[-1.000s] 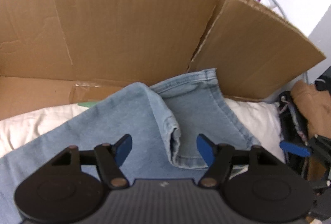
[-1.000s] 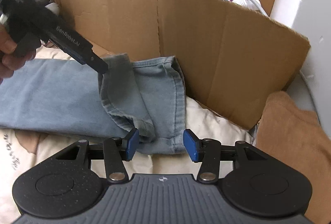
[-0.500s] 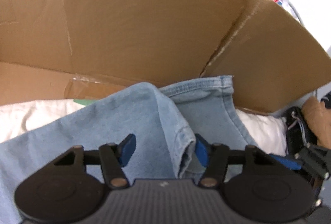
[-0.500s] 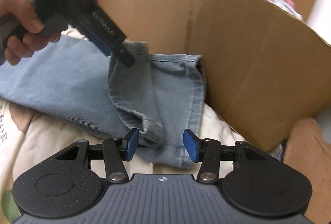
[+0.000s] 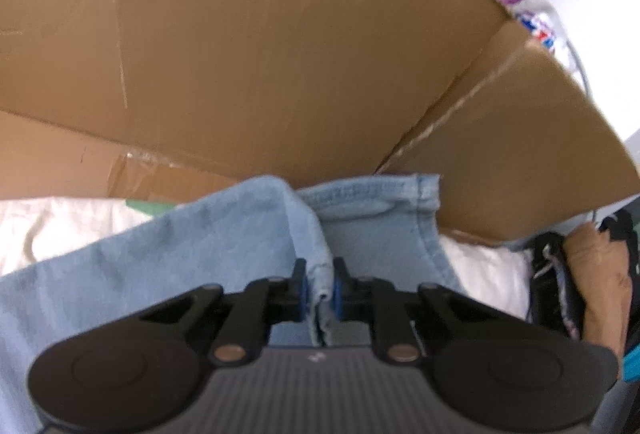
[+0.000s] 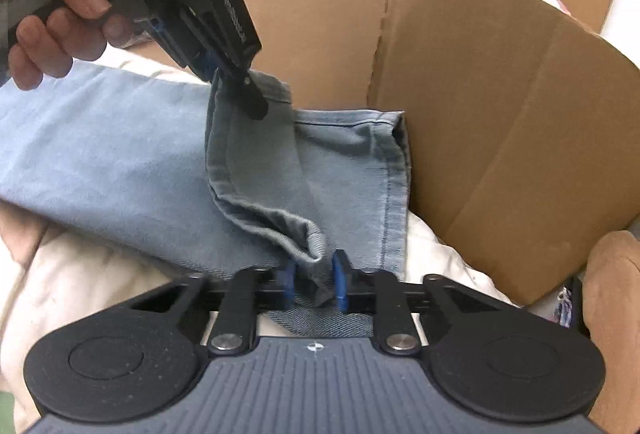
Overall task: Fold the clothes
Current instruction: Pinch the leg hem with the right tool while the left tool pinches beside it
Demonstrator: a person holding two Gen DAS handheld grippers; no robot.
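Left wrist view shows the left gripper point(image 5: 319, 292) pinched onto the raised hem fold of the light blue denim jeans point(image 5: 168, 258), its jaws having just closed with the cloth between the blue pads. Right wrist view has the same story for the right gripper point(image 6: 314, 280): it has just clamped down on the nearer corner of that same leg cuff, fabric bunched between its pads. From there you can also see the person's hand point(image 6: 52, 5) holding the other tool up at the far corner of the cuff.

The jeans are spread flat on a cream quilted bed cover point(image 6: 80, 274), with the leg ends pushed right up against a big brown cardboard box point(image 6: 500, 105) (not much room to work on that side). A tan garment point(image 6: 612, 274) sits off to the right, not involved.

My guess on the why: grabbing both corners of the cuff keeps the hem taut and square, so the legs can be lifted and carried back toward the waistband for a clean fold. Pulling away from the box seems the obvious direction.
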